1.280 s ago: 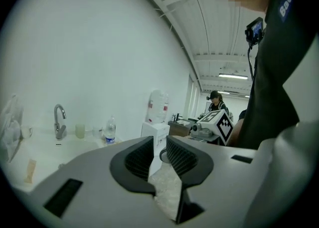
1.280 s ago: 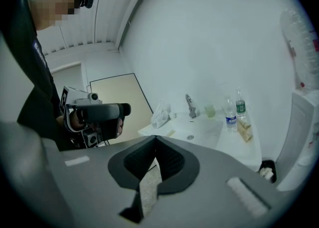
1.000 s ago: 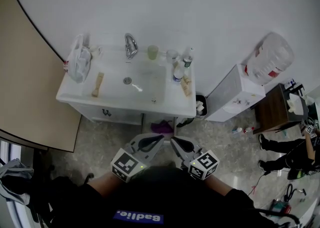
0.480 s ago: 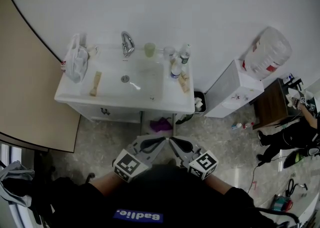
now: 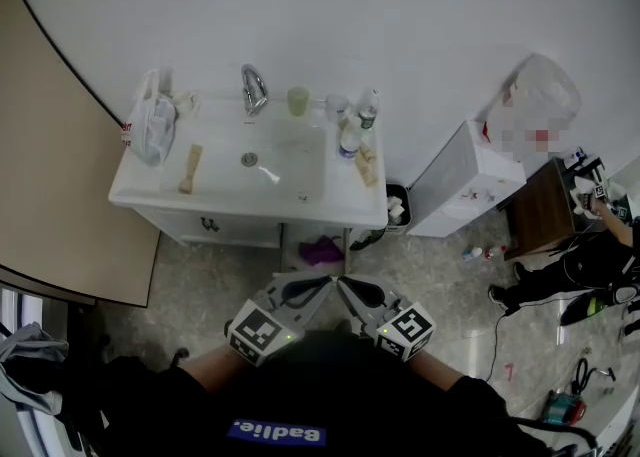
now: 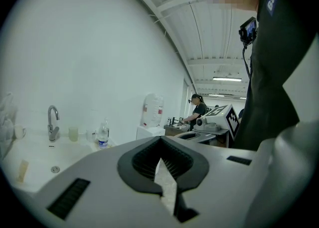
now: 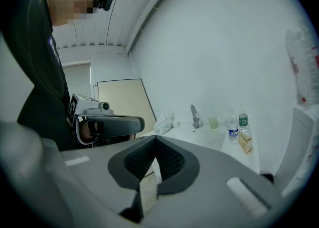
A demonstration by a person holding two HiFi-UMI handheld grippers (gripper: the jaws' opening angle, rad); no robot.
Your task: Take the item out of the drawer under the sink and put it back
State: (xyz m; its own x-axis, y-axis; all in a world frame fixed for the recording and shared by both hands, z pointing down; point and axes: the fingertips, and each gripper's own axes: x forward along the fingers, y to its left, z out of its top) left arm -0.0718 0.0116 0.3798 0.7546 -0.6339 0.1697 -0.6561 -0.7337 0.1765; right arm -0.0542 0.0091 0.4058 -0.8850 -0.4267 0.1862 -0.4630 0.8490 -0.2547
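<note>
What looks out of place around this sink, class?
A crumpled purple thing lies low beneath the sink's front edge; whether on floor or in a compartment is unclear. A white plastic bag slumps over its left corner.

- A white plastic bag (image 5: 152,128) sits in the upper left.
- A pale green cup (image 5: 298,99), a blue-labelled bottle (image 5: 349,140) and a green-labelled bottle (image 5: 369,110) stand at top centre.
- A purple cloth (image 5: 322,249) lies on the floor, mid-frame.
- A white water dispenser (image 5: 462,180) and a brown table (image 5: 540,213) occupy the right side.
- A beige board (image 5: 50,145) runs along the left edge.

Black top (image 5: 330,385), blue patch (image 5: 277,433) w/ white print. L gripper (image 5: 326,283) + R gripper (image 5: 343,283): grey, blk pads (image 6: 144,163), b/w marker cubes (image 5: 258,333).
</note>
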